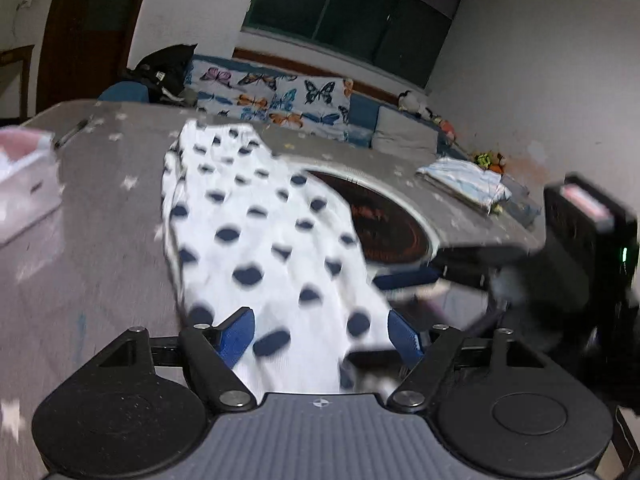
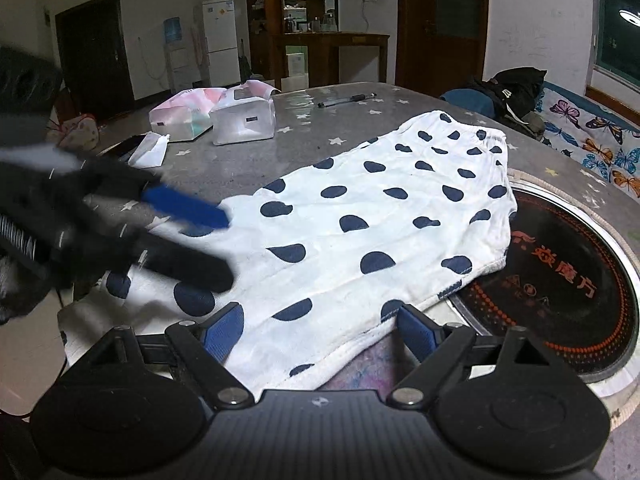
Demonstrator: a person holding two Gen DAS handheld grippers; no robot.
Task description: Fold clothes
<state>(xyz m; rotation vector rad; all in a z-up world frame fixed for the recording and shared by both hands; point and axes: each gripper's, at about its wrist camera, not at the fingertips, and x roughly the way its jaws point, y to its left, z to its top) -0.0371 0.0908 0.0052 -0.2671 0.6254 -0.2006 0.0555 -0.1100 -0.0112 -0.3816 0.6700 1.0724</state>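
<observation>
A white garment with dark blue dots (image 2: 372, 224) lies spread on the grey star-patterned table (image 2: 240, 160); it also shows in the left wrist view (image 1: 260, 232). My left gripper (image 1: 320, 338) is open, its blue pads on either side of the garment's near end. In the right wrist view the left gripper (image 2: 224, 244) comes in blurred from the left, over the garment's left edge. My right gripper (image 2: 320, 332) is open with the garment's near hem lying between its pads. In the left wrist view the right gripper (image 1: 416, 282) shows blurred at the right.
A round black induction hob (image 2: 560, 280) is set in the table at the right, partly under the garment. Two tissue packs (image 2: 216, 116) and a pen (image 2: 346, 100) lie at the far side. A folded cloth (image 1: 464, 180) sits at the table's far edge. A butterfly-print sofa (image 1: 280, 96) stands beyond.
</observation>
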